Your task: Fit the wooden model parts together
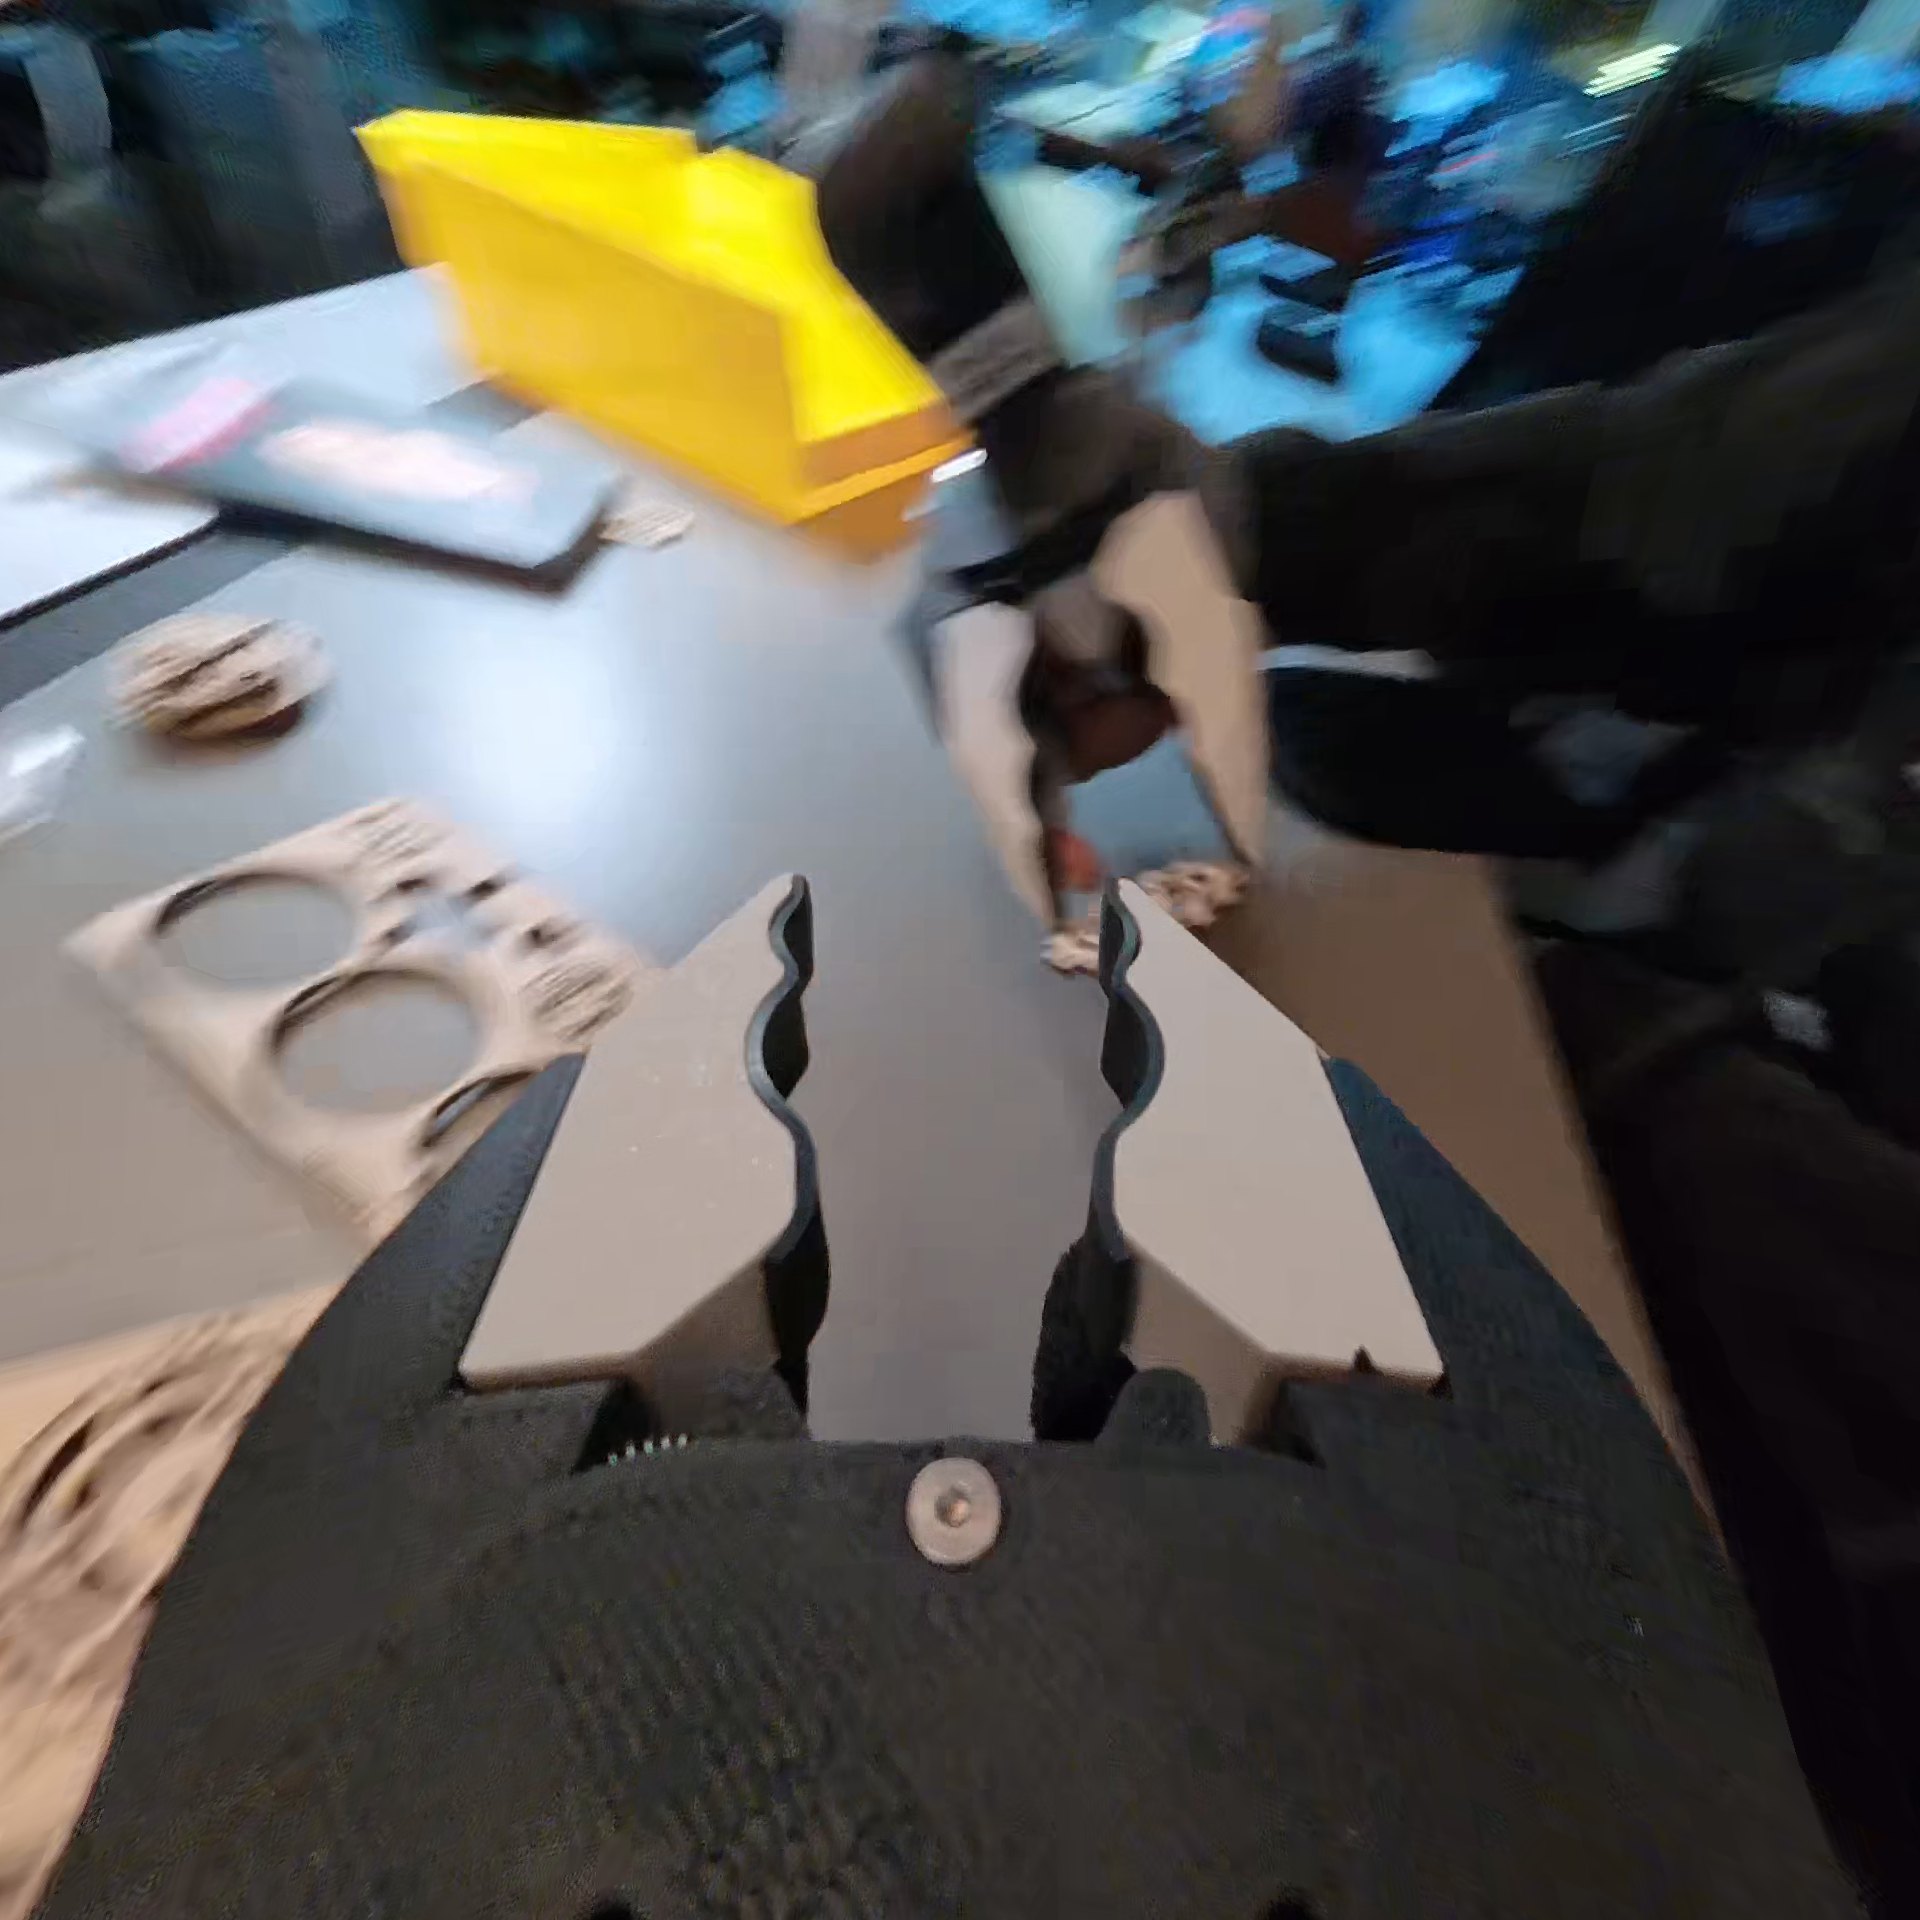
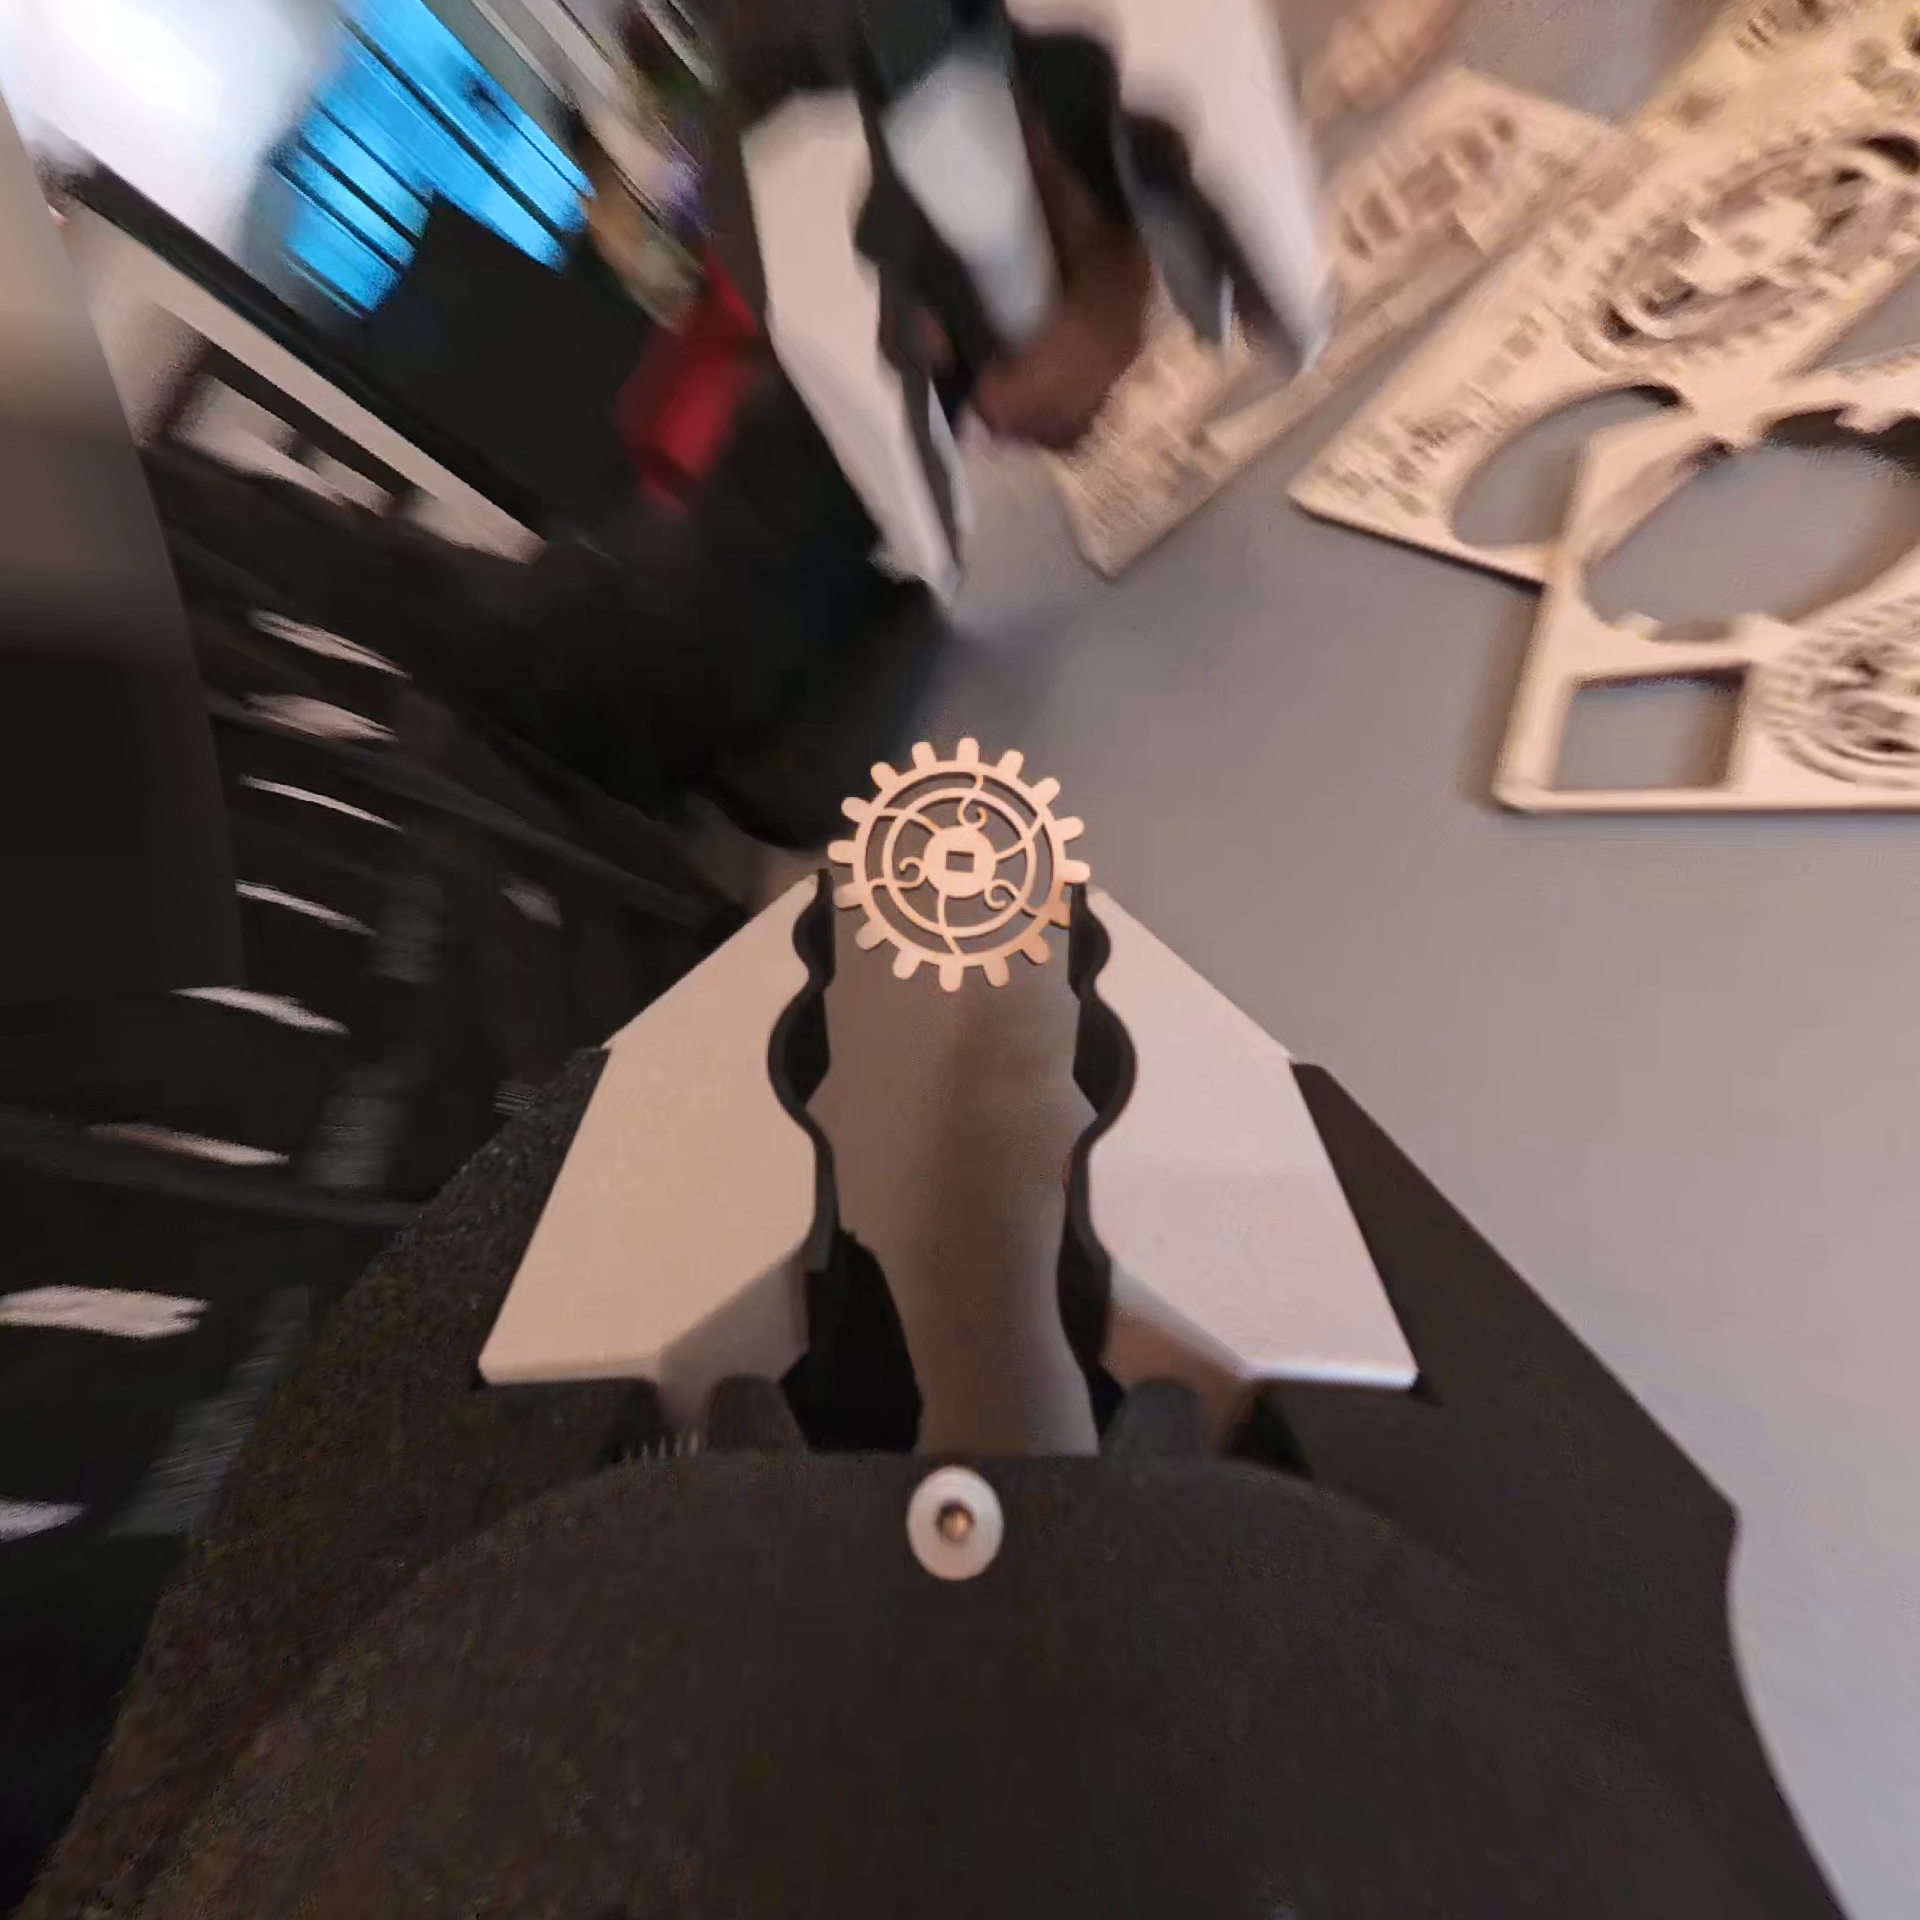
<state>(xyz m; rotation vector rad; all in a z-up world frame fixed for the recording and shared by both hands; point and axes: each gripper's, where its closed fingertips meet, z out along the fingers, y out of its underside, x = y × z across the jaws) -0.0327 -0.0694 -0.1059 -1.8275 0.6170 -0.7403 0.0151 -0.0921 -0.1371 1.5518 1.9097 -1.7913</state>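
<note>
Right wrist view: right gripper (image 2: 954, 902) clamps wooden gear (image 2: 958, 862) by its rim, face toward camera. Left gripper (image 1: 954, 914) jaws stand apart, apparently empty amid blur.

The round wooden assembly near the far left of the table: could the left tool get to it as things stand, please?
Probably yes: the left tool is open and empty, and bare table lies between it and the round wooden assembly.

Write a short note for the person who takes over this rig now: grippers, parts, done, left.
Right gripper: shut on a wooden gear, held by its rim at the fingertips.
Left gripper: open, empty, above the grey table.
Cut-out wooden sheets lie on the table; a round wooden assembly sits near the yellow bin.
Done: gear picked.
Left: fit the gear to its mating part.
</note>
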